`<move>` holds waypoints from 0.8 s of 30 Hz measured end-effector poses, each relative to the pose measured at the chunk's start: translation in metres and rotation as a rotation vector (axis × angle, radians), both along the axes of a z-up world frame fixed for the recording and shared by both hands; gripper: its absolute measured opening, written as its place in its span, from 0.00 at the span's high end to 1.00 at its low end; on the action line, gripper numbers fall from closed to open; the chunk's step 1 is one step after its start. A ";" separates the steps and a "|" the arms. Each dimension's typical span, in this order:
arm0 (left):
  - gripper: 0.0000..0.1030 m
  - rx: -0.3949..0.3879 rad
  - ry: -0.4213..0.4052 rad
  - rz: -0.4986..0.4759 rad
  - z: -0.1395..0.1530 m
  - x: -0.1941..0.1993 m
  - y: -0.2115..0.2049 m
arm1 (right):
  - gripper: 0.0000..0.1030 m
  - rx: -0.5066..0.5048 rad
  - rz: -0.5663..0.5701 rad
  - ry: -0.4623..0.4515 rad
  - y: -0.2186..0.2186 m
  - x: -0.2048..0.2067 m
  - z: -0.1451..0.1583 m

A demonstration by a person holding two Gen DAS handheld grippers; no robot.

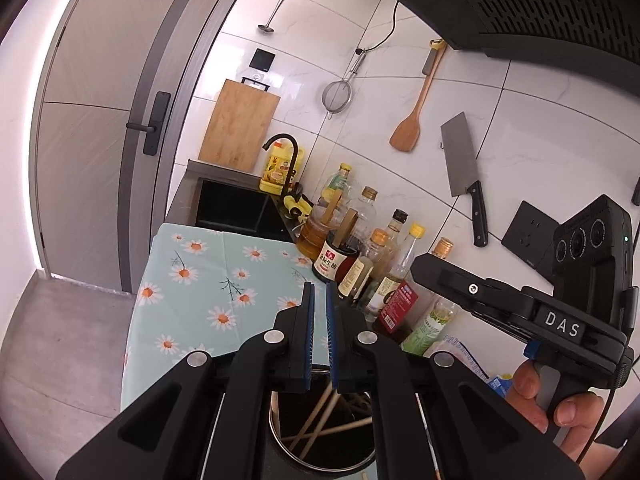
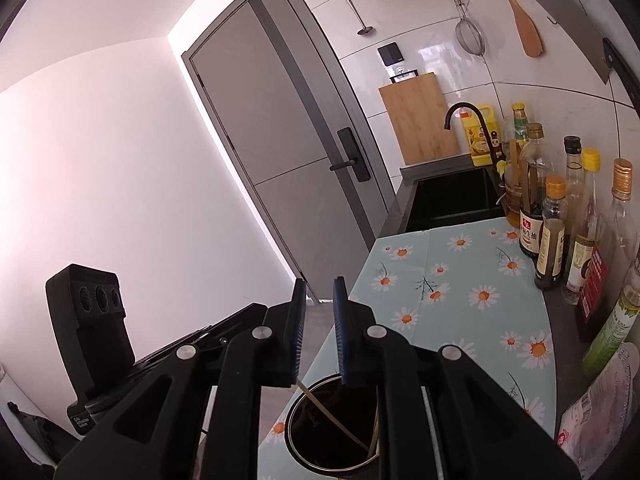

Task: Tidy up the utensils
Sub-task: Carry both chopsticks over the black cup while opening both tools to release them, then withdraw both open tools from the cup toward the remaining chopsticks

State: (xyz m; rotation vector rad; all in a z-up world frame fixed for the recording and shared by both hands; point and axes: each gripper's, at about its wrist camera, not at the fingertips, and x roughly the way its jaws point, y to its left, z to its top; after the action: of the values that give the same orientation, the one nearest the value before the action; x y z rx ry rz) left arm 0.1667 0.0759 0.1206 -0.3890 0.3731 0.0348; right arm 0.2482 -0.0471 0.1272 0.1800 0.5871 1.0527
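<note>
Chopsticks (image 1: 320,416) look dropped in holder (image 2: 296,440) on desk (image 2: 460,300); left gripper (image 1: 319,292) and right gripper (image 2: 318,292) both slightly apart, empty; next likely fetch remaining utensil.

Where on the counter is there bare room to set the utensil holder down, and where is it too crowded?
The daisy tablecloth is bare from the sink edge down to the utensil holder, out to the counter's open side. The wall side is crowded: a row of bottles stands along it, with packets at the near end.
</note>
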 end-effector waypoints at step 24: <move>0.80 0.012 0.119 -0.072 0.018 -0.052 -0.028 | 0.48 -0.028 -0.049 0.059 -0.051 -0.063 0.015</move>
State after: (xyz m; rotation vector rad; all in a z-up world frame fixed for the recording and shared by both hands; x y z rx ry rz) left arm 0.1143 0.0481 0.1385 -0.3628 0.5039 -0.0099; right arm 0.1852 -0.0977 0.1419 0.2006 0.6470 0.9946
